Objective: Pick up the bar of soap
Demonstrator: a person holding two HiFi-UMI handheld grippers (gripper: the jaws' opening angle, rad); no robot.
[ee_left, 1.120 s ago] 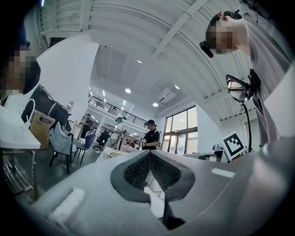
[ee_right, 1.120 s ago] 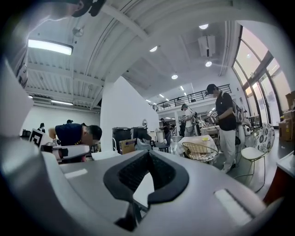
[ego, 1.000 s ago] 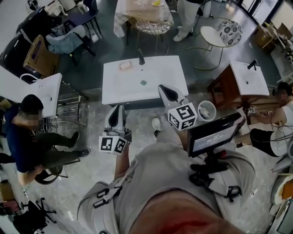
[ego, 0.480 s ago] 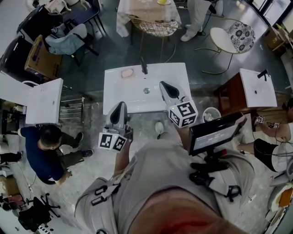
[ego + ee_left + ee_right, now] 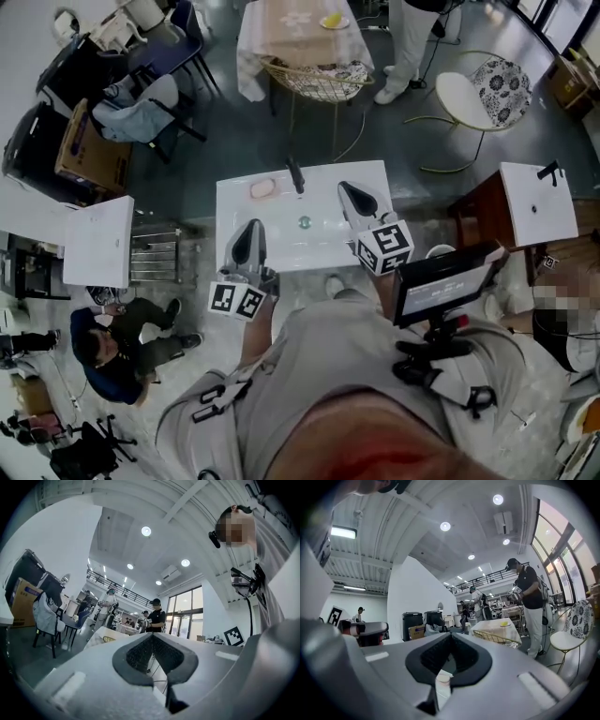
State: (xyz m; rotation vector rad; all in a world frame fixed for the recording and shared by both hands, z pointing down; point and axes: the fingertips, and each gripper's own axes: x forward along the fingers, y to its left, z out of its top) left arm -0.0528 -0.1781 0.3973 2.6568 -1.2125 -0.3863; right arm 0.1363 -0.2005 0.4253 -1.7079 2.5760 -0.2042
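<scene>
Bar of soap (image 5: 262,188), apparently the pale pink lump, sits far left on the worktop (image 5: 319,246) beside the tap (image 5: 295,175), while left tool (image 5: 251,234) and right tool (image 5: 356,199) hover over the near edge, both closed and empty, probably carried level just for the approach.

A pink bar of soap (image 5: 262,188) lies at the back left of the white sink worktop (image 5: 319,246), just beside the black faucet (image 5: 295,175). The left gripper (image 5: 251,228) and right gripper (image 5: 351,189) hover over its front edge.

Smooth glossy washbasin (image 5: 281,214), matt bar of soap (image 5: 262,188).
</scene>
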